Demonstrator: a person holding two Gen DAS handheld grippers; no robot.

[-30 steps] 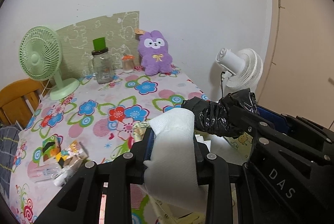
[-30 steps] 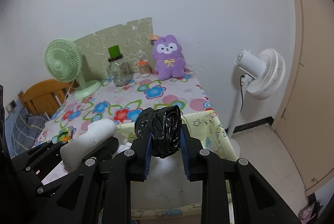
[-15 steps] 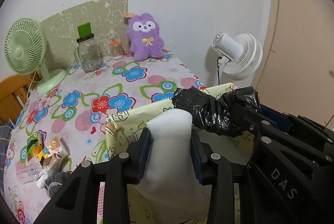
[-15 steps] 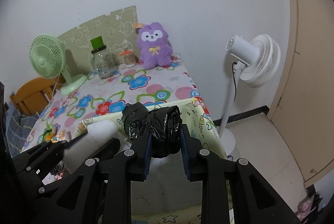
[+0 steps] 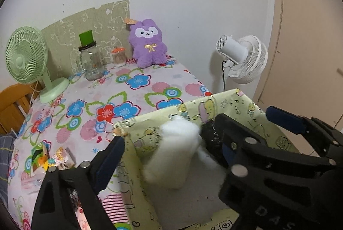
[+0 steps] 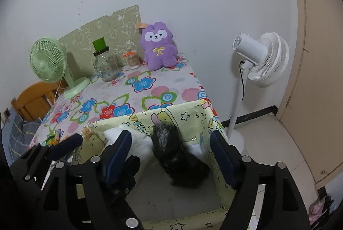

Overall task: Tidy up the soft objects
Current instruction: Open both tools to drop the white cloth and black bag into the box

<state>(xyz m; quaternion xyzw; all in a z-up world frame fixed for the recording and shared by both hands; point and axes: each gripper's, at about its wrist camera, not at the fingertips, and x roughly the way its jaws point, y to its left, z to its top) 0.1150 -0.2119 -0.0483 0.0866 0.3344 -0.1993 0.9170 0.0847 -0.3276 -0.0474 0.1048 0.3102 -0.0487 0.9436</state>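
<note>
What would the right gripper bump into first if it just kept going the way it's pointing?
Probably the black crinkly bundle, blurred, lying between the opening jaws of the right gripper. Beyond it is the pale yellow cartoon-print box; depth is hard to judge.

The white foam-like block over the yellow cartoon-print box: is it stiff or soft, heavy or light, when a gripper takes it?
The white foam-like block probably gives under the pads: its corners look rounded and fuzzy. It seems light for its bulk, showing as a blur inside the yellow cartoon-print box. It is unlikely to break, and its flat sides should keep it from rolling.
</note>
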